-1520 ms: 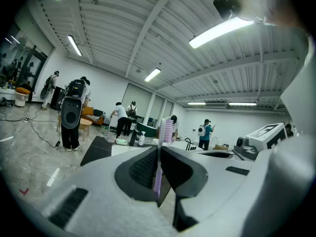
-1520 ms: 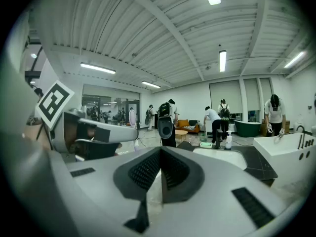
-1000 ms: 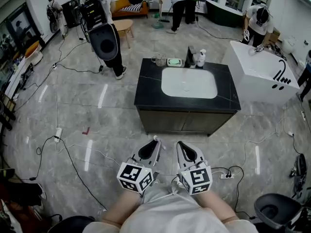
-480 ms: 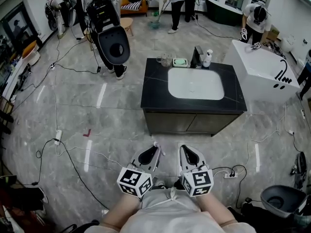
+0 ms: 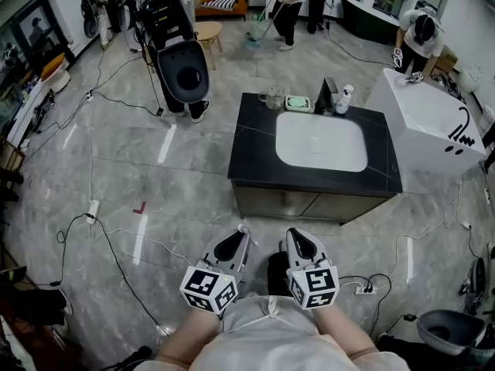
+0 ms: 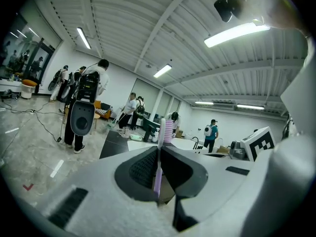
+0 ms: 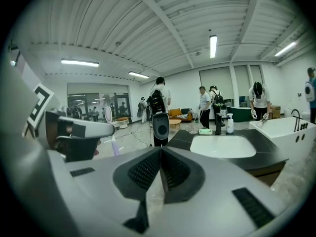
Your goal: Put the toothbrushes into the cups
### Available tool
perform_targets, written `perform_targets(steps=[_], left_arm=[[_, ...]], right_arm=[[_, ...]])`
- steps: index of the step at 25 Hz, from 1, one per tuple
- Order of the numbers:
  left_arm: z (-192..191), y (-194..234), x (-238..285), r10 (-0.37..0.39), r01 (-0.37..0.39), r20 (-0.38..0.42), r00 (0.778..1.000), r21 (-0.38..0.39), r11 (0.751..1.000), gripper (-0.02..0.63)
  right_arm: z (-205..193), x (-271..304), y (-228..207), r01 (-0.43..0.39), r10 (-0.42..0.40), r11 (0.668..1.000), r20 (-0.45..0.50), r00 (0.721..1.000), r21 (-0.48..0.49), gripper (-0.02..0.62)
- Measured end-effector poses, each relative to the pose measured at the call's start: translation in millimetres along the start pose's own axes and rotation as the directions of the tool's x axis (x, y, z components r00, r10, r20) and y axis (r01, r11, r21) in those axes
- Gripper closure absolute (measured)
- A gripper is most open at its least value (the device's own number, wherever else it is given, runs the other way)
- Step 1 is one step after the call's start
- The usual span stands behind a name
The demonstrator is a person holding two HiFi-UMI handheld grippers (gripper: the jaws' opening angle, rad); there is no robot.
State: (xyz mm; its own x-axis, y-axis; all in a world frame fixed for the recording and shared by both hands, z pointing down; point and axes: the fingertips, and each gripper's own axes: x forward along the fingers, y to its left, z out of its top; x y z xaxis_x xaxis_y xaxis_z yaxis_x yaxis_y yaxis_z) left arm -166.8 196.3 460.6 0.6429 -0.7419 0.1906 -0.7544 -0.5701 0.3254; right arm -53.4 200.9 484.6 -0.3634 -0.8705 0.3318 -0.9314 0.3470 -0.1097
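Observation:
My left gripper (image 5: 241,231) is shut on a toothbrush (image 6: 165,130) with a pale purple handle; its pink-and-white bristle head sticks up above the jaws. Beside it, my right gripper (image 5: 292,234) has its jaws together (image 7: 160,152), and I make out nothing between them. Both are held low in front of the body, well short of a black vanity (image 5: 255,157) with a white sink. A clear cup (image 5: 272,97) stands at the counter's back edge, left of a green soap dish (image 5: 298,102). In the right gripper view the left gripper (image 7: 74,132) shows with the toothbrush (image 7: 109,115).
A black faucet (image 5: 329,95) and a white pump bottle (image 5: 344,99) stand behind the sink. A white bathtub (image 5: 429,126) is to the vanity's right. Cables (image 5: 100,230) and a power strip (image 5: 360,288) lie on the floor. Several people work at the back.
The vanity has come nearer and shifted right in the head view. Both grippers moved forward with the person, jaws unchanged, toothbrush still held.

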Motion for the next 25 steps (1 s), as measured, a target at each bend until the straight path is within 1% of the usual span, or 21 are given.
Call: perform_targets(steps=[6, 10, 14, 19, 22, 25], left_arm=[[23.2, 15.1, 55.4, 0.058, -0.058, 0.010, 0.998, 0.049, 0.997, 0.572], [37.7, 19.6, 108.4, 0.086, -0.087, 0.017, 0.996, 0.049, 0.995, 0.572], [50.2, 19.5, 165.3, 0.101, -0.101, 0.016, 0.995, 0.038, 0.994, 0.572], [63.9, 18.3, 229.5, 0.100, -0.101, 0.016, 0.995, 0.045, 0.994, 0.572], [67.2, 21.2, 255.4, 0.106, -0.106, 0.013, 0.994, 0.028, 0.994, 0.572], [70.0, 23.6, 274.5, 0.105, -0.105, -0.005, 0.994, 0.038, 0.994, 0.572]], right_arm=[[21.6, 46.1, -44.1, -0.046, 0.046, 0.999, -0.001, 0.999, 0.001, 0.569], [37.1, 76.1, -89.2, -0.073, 0.073, 0.997, -0.009, 0.997, -0.009, 0.569], [53.5, 104.6, -139.2, -0.091, 0.091, 0.996, -0.016, 0.996, -0.007, 0.569], [67.1, 136.2, -194.5, -0.105, 0.105, 0.994, -0.019, 0.994, -0.008, 0.569], [69.8, 152.6, -216.5, -0.111, 0.110, 0.994, -0.039, 0.993, -0.006, 0.569], [72.0, 168.6, -230.4, -0.117, 0.116, 0.993, -0.058, 0.991, 0.003, 0.568]])
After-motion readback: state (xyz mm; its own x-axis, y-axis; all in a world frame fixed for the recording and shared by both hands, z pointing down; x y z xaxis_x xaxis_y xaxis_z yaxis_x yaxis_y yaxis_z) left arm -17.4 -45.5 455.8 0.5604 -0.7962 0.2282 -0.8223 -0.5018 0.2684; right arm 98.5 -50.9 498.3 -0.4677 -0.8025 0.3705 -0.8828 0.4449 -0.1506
